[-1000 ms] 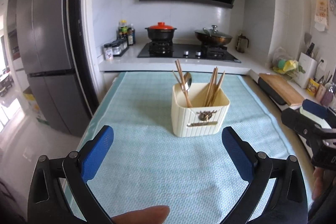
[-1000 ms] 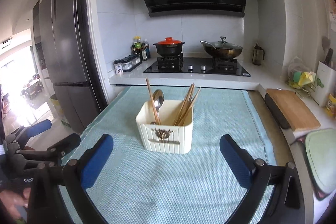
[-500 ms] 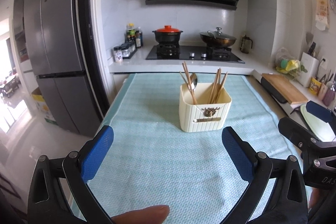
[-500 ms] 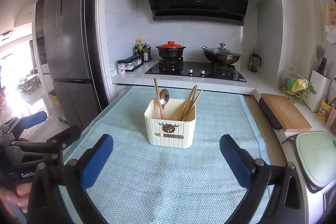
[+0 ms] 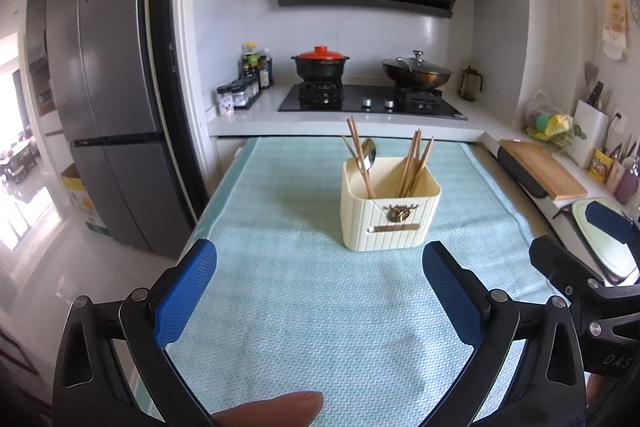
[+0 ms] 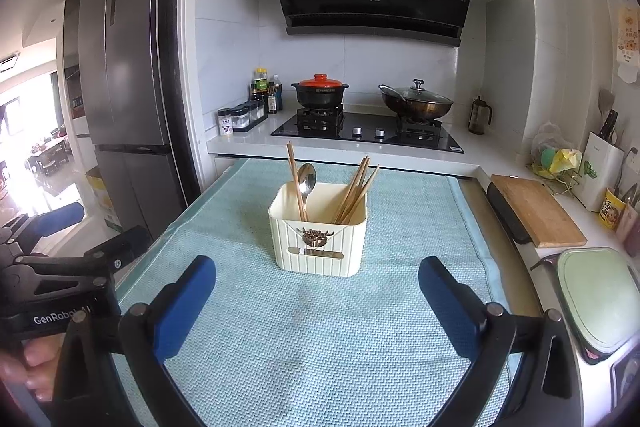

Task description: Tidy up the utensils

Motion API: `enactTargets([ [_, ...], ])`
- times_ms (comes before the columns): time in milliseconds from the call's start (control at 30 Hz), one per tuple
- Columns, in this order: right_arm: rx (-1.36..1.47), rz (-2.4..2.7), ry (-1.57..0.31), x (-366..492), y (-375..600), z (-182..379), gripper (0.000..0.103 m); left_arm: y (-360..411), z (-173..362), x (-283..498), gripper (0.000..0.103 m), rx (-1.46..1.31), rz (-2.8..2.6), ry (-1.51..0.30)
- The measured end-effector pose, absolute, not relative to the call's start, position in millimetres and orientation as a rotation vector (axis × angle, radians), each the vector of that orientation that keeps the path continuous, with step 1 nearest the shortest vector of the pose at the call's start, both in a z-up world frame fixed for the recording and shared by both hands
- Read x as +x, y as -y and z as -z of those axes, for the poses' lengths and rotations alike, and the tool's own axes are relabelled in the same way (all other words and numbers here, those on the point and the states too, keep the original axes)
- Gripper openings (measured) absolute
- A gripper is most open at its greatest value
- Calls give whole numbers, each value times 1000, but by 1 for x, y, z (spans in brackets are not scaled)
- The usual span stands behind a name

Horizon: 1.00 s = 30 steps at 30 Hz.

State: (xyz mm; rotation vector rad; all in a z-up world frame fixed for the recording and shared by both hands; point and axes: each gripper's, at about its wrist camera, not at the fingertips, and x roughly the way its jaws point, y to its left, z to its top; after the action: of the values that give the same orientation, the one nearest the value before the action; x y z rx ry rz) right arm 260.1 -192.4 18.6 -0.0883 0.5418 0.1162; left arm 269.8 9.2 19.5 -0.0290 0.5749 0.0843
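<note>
A cream ribbed utensil holder (image 5: pixel 390 213) stands upright on the pale teal mat (image 5: pixel 320 327), at about 12 o'clock from both grippers and well apart from them. Inside it, a steel spoon (image 6: pixel 307 183) stands bowl-up at the holder's 10 o'clock beside a couple of wooden chopsticks (image 6: pixel 295 179), while a larger bunch of chopsticks (image 5: pixel 416 167) leans toward 1 o'clock in the other half (whether a divider separates them cannot be told). The left gripper (image 5: pixel 320 291) hangs over the near mat with its blue pads spread wide, holding nothing. The right gripper (image 6: pixel 318 295) is likewise spread wide and empty. Beyond the mat, at 12 o'clock, a red-lidded black pot (image 6: pixel 320 93) sits on the gas hob (image 6: pixel 368 131).
</note>
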Motion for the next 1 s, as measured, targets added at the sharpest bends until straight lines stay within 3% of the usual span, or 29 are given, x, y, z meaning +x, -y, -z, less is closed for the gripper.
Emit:
enactTargets([
  [1000,-93,-120,-517,250,186,-25,103,-9,-22,264,102,-35,-81,-578],
])
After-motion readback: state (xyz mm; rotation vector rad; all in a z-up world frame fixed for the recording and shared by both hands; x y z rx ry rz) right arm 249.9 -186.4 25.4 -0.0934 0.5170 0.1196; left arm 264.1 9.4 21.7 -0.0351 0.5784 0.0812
